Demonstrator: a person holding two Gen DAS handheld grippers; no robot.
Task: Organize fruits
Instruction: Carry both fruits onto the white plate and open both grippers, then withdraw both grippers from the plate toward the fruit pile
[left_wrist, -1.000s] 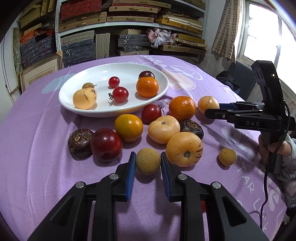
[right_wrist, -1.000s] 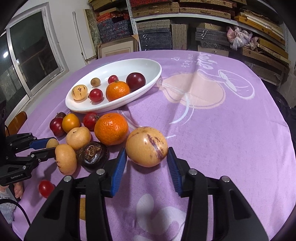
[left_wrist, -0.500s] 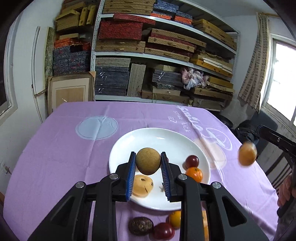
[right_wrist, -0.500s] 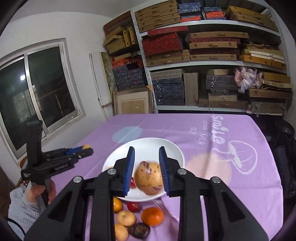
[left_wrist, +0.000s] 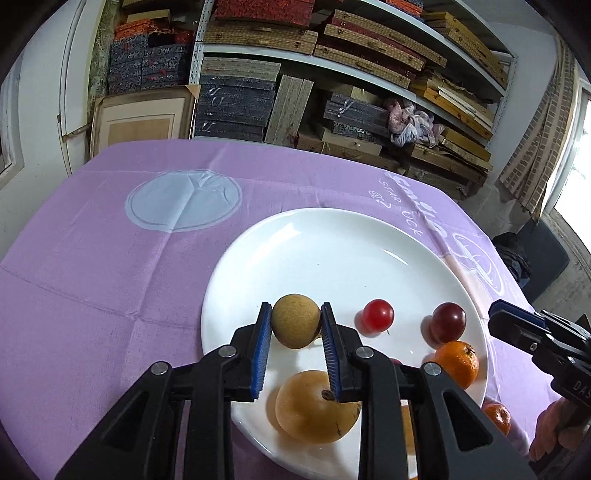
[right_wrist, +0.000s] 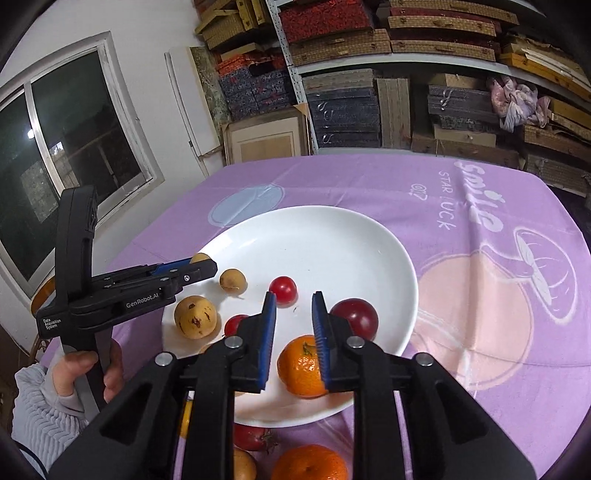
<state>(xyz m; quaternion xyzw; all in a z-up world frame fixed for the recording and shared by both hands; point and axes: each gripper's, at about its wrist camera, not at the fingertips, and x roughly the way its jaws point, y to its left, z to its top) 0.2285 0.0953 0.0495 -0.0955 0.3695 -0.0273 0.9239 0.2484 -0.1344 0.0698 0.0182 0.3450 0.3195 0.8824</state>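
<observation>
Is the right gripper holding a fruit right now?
No, the right gripper is open with nothing between its fingers, hovering above the orange on the white plate.

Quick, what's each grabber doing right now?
Left gripper: shut on the small brown fruit above the white plate.
Right gripper: open, holding nothing.
</observation>
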